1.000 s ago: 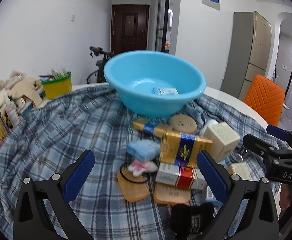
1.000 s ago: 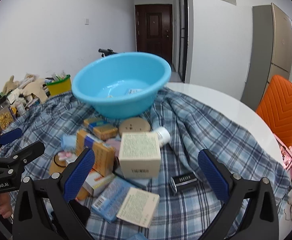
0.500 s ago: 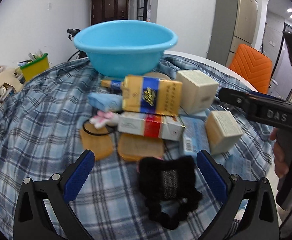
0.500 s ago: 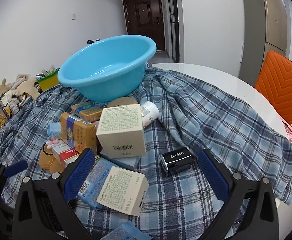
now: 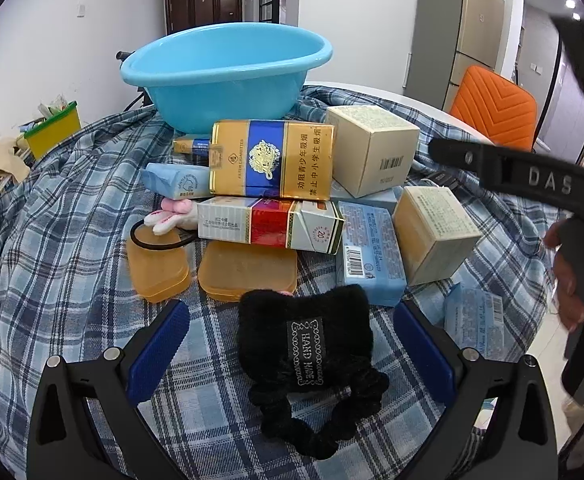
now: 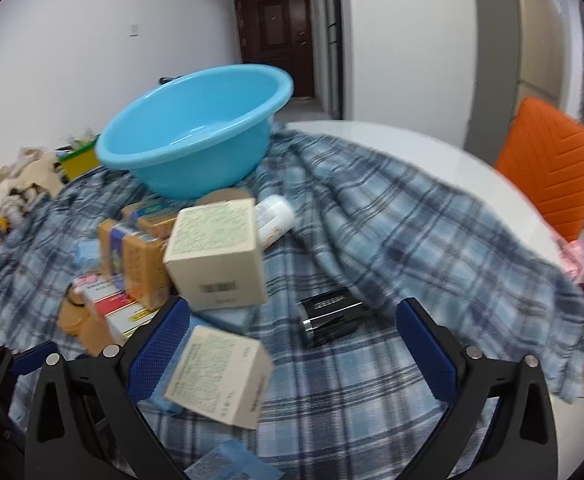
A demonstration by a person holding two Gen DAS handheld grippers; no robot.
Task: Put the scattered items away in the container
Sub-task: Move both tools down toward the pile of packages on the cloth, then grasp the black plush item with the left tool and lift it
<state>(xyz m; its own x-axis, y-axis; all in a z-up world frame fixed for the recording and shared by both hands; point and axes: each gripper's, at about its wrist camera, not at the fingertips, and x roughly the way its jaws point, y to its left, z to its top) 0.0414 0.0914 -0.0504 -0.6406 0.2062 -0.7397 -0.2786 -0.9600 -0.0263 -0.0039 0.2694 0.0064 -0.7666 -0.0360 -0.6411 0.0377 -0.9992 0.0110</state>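
Note:
A light blue basin (image 5: 228,80) stands at the back of the plaid cloth, also in the right wrist view (image 6: 196,136). In front of it lie scattered boxes. My left gripper (image 5: 290,350) is open, its jaws either side of a black hair scrunchie (image 5: 312,356). My right gripper (image 6: 292,350) is open and empty, low over the cloth; a black case (image 6: 332,316) lies between its fingers and a cream box (image 6: 220,376) sits by its left finger. The right gripper also shows in the left wrist view (image 5: 532,180).
A gold and blue cigarette pack (image 5: 272,160), a white and red pack (image 5: 268,226), cream boxes (image 5: 372,148), orange lids (image 5: 248,268) and a blue box (image 5: 370,256) crowd the cloth. An orange chair (image 6: 548,164) stands at the right. A yellow bin (image 5: 54,134) sits at the left.
Both grippers have moved down and forward toward the pile. The scrunchie now lies between my left jaws, and the black case sits between my right fingers.

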